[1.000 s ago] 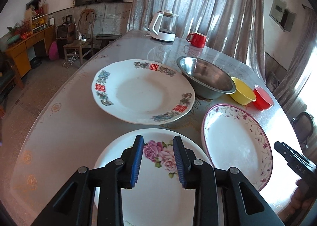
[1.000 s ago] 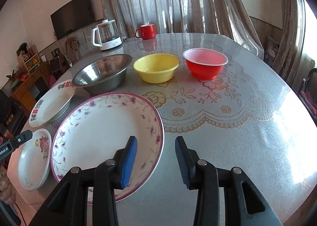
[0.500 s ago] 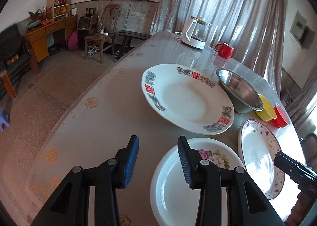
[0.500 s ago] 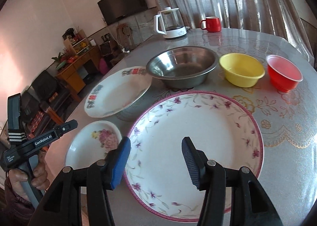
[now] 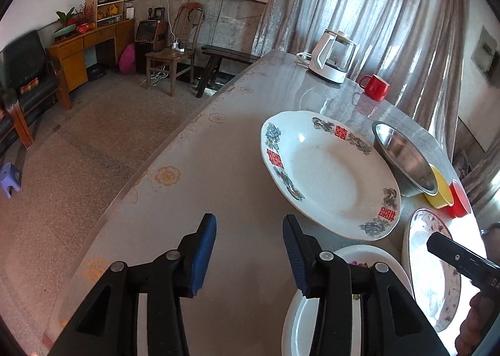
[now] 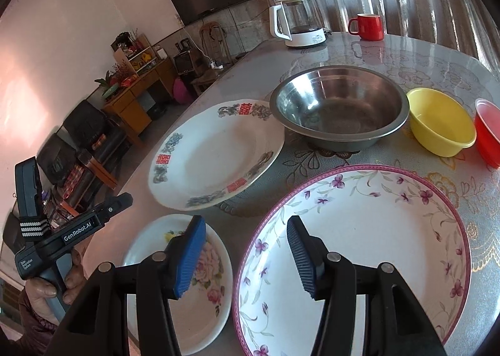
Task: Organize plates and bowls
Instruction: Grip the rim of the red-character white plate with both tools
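You are at the start: nothing is stacked yet, and three plates and three bowls lie apart on the table (image 6: 443,53). Your left tool (image 5: 249,251) has just been opening and hangs empty over bare table beside the rose plate (image 6: 200,265). Your right tool (image 6: 247,257) stands parted and empty, straddling the near rim of the purple plate (image 6: 368,231). Next, I judge, you lower onto that rim and close.

The left gripper (image 5: 249,249) is pointing down toward 12 o'clock, its jaws just opening further, nothing between. The right gripper (image 6: 247,257) is standing open, gripping nothing.
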